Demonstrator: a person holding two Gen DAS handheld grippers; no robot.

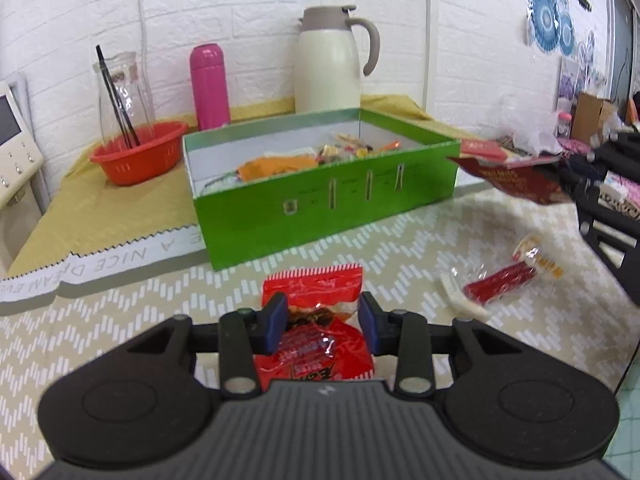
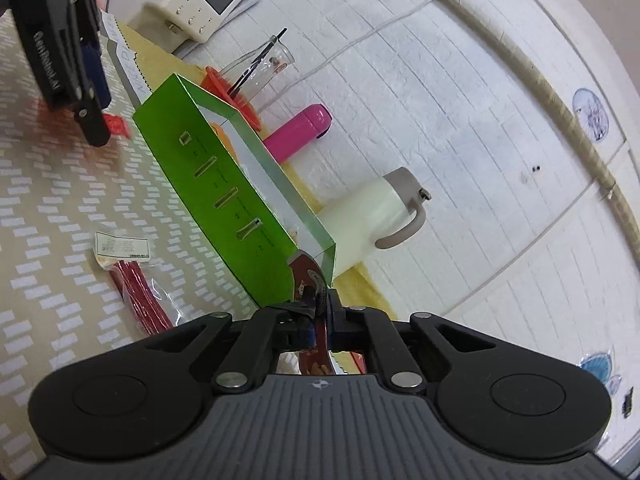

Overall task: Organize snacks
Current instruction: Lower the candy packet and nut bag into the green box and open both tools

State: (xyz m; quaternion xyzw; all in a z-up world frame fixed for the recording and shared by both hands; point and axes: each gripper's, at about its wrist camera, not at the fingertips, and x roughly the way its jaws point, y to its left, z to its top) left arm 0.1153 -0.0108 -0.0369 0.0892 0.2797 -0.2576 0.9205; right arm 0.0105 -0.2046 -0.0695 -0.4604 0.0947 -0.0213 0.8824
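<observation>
Left wrist view: left tongs are straddling, not yet pinching, a red packet lying on the table; closing squarely mid-bag should grip best. Right tongs are clamping a dark pouch beside the green box.

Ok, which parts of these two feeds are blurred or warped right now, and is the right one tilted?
Left wrist view: sharp at the red snack packet and green box, the dark red packet at right is motion-blurred, edges bend from fisheye. Right wrist view: heavily rolled, so the green box runs diagonally; the left gripper at upper left is smeared, wall lines curve.
</observation>
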